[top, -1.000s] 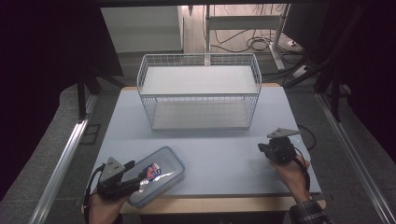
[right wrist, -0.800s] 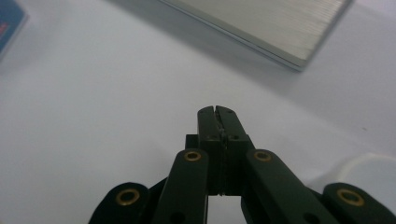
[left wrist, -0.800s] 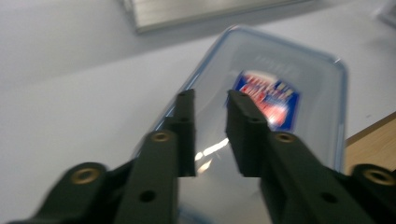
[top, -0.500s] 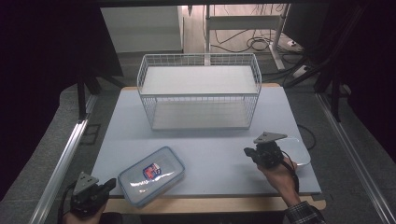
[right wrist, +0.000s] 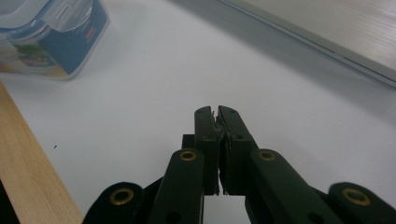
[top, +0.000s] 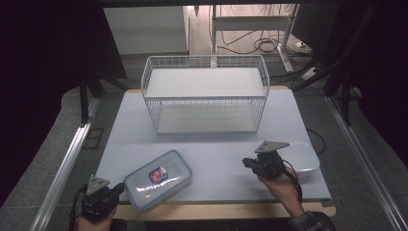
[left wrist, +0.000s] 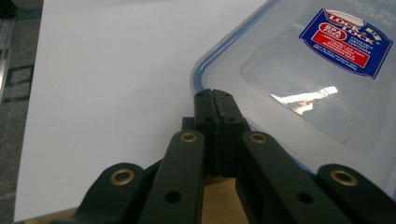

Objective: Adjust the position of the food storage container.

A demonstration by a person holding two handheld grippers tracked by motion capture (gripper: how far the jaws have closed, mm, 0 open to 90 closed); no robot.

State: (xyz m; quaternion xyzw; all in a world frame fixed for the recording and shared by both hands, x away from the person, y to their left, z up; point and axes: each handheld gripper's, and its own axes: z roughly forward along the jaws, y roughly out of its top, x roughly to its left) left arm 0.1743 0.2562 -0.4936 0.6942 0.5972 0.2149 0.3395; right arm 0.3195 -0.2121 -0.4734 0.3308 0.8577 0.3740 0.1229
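High view: my left gripper sits at the near left corner of the pale rectangular table top, its black jaws pressed flat together and holding nothing; they have just been closing, with nothing between them. Just beside its tip lies the clear rectangular plastic food container with a blue-rimmed lid and a red-and-blue label, resting flat on the table, askew to the table edge, near the front left; in the left gripper view the jaw tips meet right at the rounded corner of that container, though I cannot tell whether they touch its rim.

My right gripper is held low over the table at the near right, pointing left toward the container yet well apart from it; its jaws stand all but together, a hairline gap showing between the tips in the right gripper view, and they grip nothing; the same view shows the container far off at upper left, and the light wooden edge strip of the table along the lower left.

Just behind my right hand lies a shallow white oval dish; at the far middle of the table stands a white wire basket rack, two-tiered and upright.
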